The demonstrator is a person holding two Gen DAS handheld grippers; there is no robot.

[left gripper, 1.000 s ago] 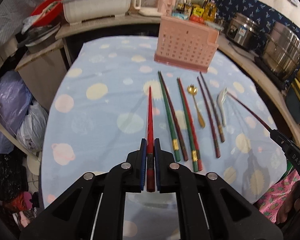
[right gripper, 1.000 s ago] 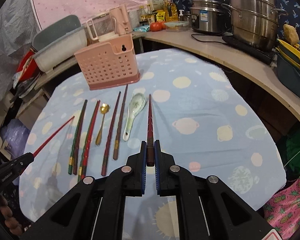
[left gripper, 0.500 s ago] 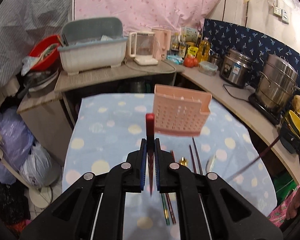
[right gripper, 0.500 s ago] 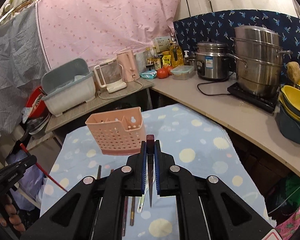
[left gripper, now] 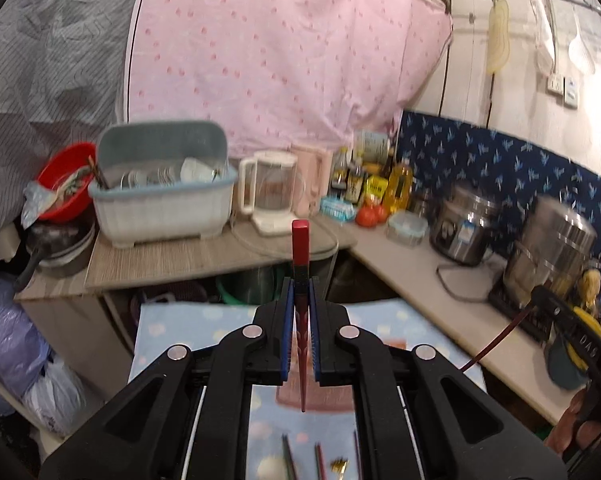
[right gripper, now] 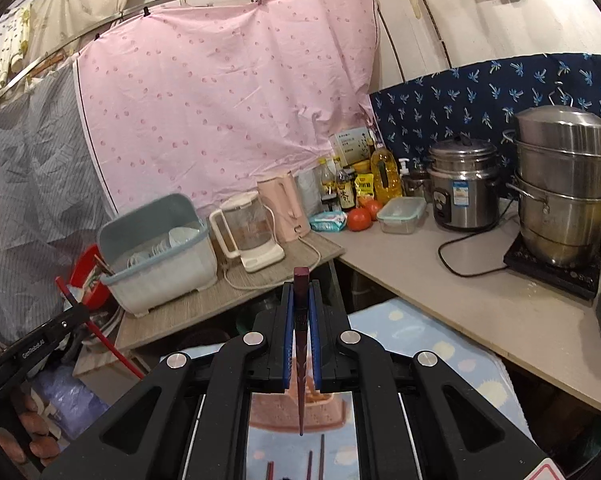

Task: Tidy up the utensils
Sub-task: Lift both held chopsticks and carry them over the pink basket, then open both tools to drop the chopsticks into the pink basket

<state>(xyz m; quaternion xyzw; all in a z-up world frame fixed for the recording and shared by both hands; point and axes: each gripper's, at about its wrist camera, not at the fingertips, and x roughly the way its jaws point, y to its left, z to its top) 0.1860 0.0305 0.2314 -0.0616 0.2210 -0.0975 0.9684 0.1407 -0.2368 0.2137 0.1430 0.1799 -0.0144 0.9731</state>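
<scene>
**Two chopsticks held upright above a pink utensil basket**

A red chopstick [left gripper: 300,264] stands nearly vertical, pinched between the pads of the left claw [left gripper: 300,312], blunt end up and thin tip pointing down. A darker, maroon chopstick [right gripper: 301,320] is held the same way, pinched in the right claw [right gripper: 301,320]. Both long axes run up and down, in line with the drop that seems to come next.

The pink utensil basket [right gripper: 324,408] sits below and just ahead of both tips, glimpsed through the gap under each claw; in both views the chopstick tip lies over it. Neither tip has entered the basket yet. Which claw is nearer to it cannot be told.

More chopsticks [left gripper: 320,460] and a gold spoon [left gripper: 338,466] lie flat on the spotted blue surface [right gripper: 440,344], nearer than the basket. Beyond it, side counters hold a dish rack [left gripper: 160,192], a kettle [left gripper: 270,196] and steel pots [right gripper: 564,184].
</scene>
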